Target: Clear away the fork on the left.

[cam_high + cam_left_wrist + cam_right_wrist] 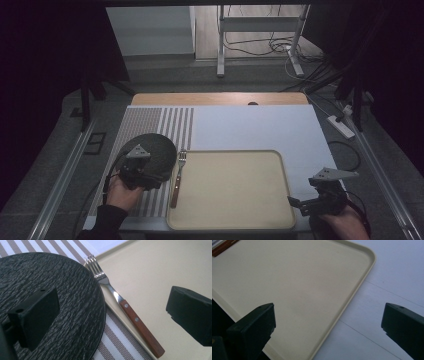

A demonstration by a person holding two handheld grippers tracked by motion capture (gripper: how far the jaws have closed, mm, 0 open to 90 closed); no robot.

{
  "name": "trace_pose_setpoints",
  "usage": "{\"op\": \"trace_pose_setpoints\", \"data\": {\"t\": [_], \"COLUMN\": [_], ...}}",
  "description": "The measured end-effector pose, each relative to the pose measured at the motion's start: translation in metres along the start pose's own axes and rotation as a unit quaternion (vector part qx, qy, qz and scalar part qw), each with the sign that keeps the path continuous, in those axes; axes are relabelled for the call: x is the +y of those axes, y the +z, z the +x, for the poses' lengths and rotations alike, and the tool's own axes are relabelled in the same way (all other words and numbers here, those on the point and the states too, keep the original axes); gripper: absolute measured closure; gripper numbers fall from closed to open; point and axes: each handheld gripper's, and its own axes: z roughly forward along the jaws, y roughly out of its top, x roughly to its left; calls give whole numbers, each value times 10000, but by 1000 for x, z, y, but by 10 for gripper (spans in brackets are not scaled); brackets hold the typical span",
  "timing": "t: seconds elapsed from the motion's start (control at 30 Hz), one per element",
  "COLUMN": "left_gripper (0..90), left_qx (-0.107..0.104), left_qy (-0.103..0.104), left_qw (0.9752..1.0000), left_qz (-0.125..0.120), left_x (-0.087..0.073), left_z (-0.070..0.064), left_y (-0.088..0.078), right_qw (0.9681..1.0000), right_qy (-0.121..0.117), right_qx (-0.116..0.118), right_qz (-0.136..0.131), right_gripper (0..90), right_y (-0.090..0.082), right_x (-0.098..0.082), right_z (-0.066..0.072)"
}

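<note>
— Starting at the left gripper (150, 181): how do its jaws stand?

— Spread wide, clamped on nothing. In the left gripper view one jaw hangs over the black round plate (62, 300) and the other over the beige tray (155, 272), with the fork (125, 306) between them.

— And the right gripper (300, 204)?

— Jaws parted too, empty. It sits at the tray's near right corner; in the right gripper view one jaw is over the tray (294, 287), the other over the white table surface (392, 277).

— Where does the fork lie?

— Along the tray's left rim, tines pointing away from the person, wooden riveted handle nearer. It is just beside the plate's edge; whether they touch I cannot tell.

— And beneath the plate?

— A striped placemat (167, 122), brown and white, on the table's left side, left of the tray.

— The hands?

— The left hand (122, 192) holds its gripper at the plate's near edge; the right hand (342, 222) is at the table's near right corner.
</note>
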Motion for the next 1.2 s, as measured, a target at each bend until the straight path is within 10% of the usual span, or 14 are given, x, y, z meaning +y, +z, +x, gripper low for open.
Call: {"op": "trace_pose_setpoints", "data": {"t": [1.2], "left_gripper": [0], "left_qx": [122], "left_qy": [-271], "left_qw": [9991], "left_qz": [-287], "left_x": [-39], "left_z": [-2], "left_y": [-45], "right_qw": [10000], "right_qy": [-3], "right_qx": [20], "right_qz": [-5], "right_gripper": [0], "right_y": [0], "right_x": [0], "right_z": [0]}}
